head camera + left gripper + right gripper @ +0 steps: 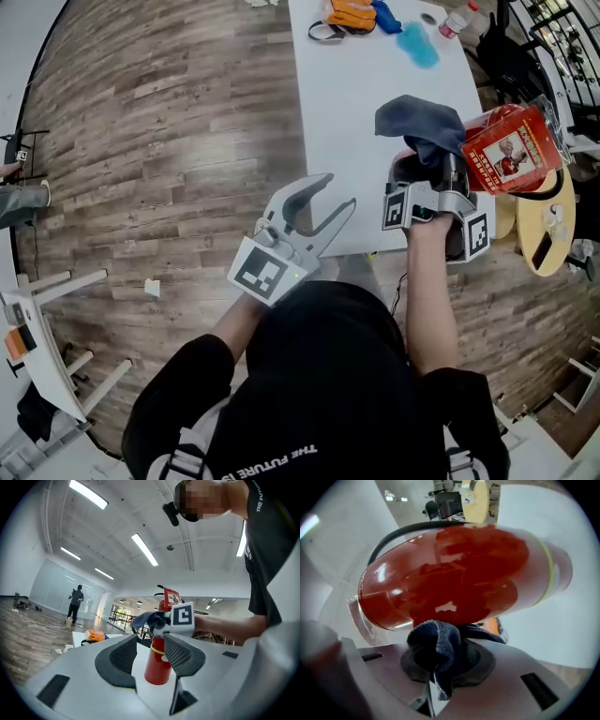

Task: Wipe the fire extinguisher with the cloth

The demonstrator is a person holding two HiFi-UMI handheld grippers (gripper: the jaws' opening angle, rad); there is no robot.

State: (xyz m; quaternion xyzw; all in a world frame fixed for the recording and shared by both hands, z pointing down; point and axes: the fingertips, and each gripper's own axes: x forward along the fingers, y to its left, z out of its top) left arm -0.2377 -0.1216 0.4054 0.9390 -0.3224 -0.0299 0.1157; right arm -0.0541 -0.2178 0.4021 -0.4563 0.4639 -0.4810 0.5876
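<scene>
A red fire extinguisher (511, 148) stands upright near the right edge of the white table (361, 112). My right gripper (433, 161) is shut on a dark blue cloth (417, 124) and presses it against the cylinder. In the right gripper view the cloth (440, 651) is bunched between the jaws, touching the red body (454, 576). My left gripper (328, 202) hangs open over the table's near edge, holding nothing. The left gripper view shows the extinguisher (159, 660) beyond its parted jaws, with the cloth (147, 619) on its upper part.
At the table's far end lie an orange object (352, 14), a blue patch (417, 42) and a small bottle (457, 19). A round wooden stool (546, 220) stands right of the table. Wooden floor lies to the left. A person (75, 603) stands far off.
</scene>
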